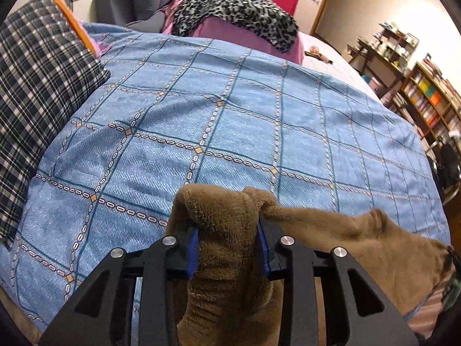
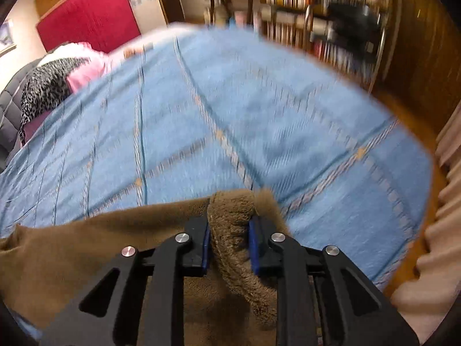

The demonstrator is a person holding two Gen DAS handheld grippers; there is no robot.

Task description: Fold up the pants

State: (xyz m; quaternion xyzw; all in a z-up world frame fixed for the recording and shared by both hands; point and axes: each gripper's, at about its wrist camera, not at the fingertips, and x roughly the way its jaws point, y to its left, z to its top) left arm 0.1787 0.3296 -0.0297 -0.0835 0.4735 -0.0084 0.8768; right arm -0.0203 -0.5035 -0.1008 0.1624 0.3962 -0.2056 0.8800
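Clamping bunched brown pants (image 1: pixel 227 248), the left gripper (image 1: pixel 229 248) and right gripper (image 2: pixel 229 248) spread them over the bed (image 1: pixel 230 121) for folding.

We've open blue bedspread (image 1: pixel 230 121) ahead, 12 o'clock; plaid pillow (image 1: pixel 37 92) blocks 10, leopard-print pile (image 1: pixel 233 8) far at 12.

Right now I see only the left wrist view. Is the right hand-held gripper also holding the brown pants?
Observer: Yes, the right hand-held gripper is shut on a bunched fold of the brown pants.
Operator: Is that picture clear?
Observer: No, the blue bedspread looks smeared there.
Operator: What lies to its right?
Observer: The bedspread's edge, then wooden floor.
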